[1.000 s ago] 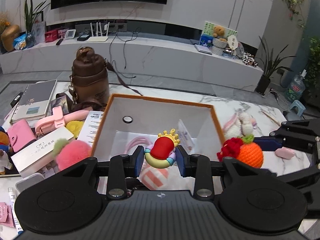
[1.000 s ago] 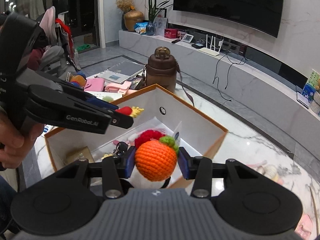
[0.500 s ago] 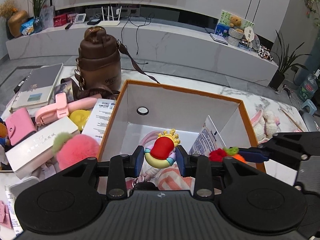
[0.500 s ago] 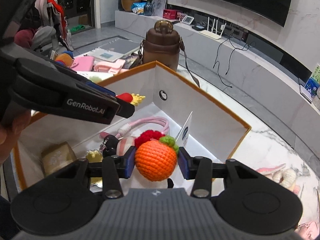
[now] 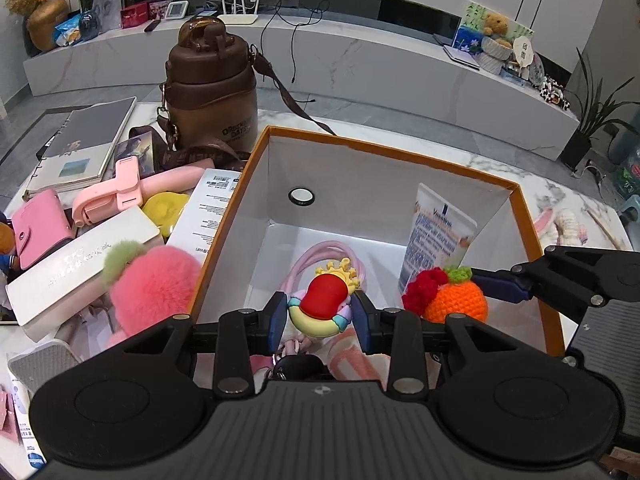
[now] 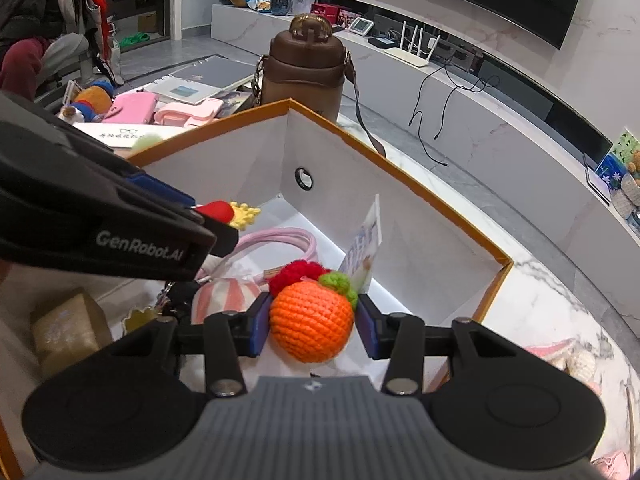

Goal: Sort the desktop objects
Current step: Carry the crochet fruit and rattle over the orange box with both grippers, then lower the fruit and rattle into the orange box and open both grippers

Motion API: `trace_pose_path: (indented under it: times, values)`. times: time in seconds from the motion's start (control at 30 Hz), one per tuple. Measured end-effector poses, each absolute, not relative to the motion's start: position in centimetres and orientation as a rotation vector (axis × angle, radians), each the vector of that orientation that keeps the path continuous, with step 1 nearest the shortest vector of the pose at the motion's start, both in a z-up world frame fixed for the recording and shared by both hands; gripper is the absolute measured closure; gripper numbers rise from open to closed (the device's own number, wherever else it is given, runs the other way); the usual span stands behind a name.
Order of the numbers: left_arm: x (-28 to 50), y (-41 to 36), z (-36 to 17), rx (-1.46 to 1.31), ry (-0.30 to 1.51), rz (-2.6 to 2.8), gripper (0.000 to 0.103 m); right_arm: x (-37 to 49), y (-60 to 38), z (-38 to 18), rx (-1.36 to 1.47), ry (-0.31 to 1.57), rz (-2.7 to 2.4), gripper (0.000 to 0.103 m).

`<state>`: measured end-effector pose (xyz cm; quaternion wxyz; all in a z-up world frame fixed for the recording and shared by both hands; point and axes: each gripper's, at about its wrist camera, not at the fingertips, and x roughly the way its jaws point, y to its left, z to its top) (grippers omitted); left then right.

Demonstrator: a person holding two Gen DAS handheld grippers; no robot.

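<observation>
Gripping one small toy each, both grippers hang over the open orange-rimmed box [image 5: 520, 216].

Left gripper [image 5: 320, 316] has its blue pads pressed on a red and yellow crowned charm [image 5: 323, 299]; right gripper [image 6: 312, 322] is clamped on an orange crocheted fruit [image 6: 311, 320] with a red tuft and green leaf. Below them inside the box lie a pink cable [image 6: 280, 240], a striped pouch [image 6: 224, 298] and a cream tube [image 5: 438, 236] leaning on the wall. Left of the box sit a pink pompom [image 5: 154, 284], white cases and a brown bottle [image 5: 212, 88].
</observation>
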<state>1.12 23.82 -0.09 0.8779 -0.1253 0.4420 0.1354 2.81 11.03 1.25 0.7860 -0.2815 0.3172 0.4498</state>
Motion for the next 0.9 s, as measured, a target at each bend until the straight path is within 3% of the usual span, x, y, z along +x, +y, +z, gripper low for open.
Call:
trace_pose_path:
  times: [0.07,0.17,0.9]
  values:
    - [1.1,23.8,-0.1,-0.256,0.923,0.286,0.063,2.9,11.2,1.2,-0.604,0.683,0.967,0.055]
    - [1.0,23.8,0.1,-0.251,0.913,0.294,0.052,2.8,11.1,1.4,-0.595,0.682,0.975,0.054]
    - [0.4,21.9,1.9,-0.219,0.870,0.258,0.052,2.9,6.8,4.7,-0.494,0.636,1.008,0.053]
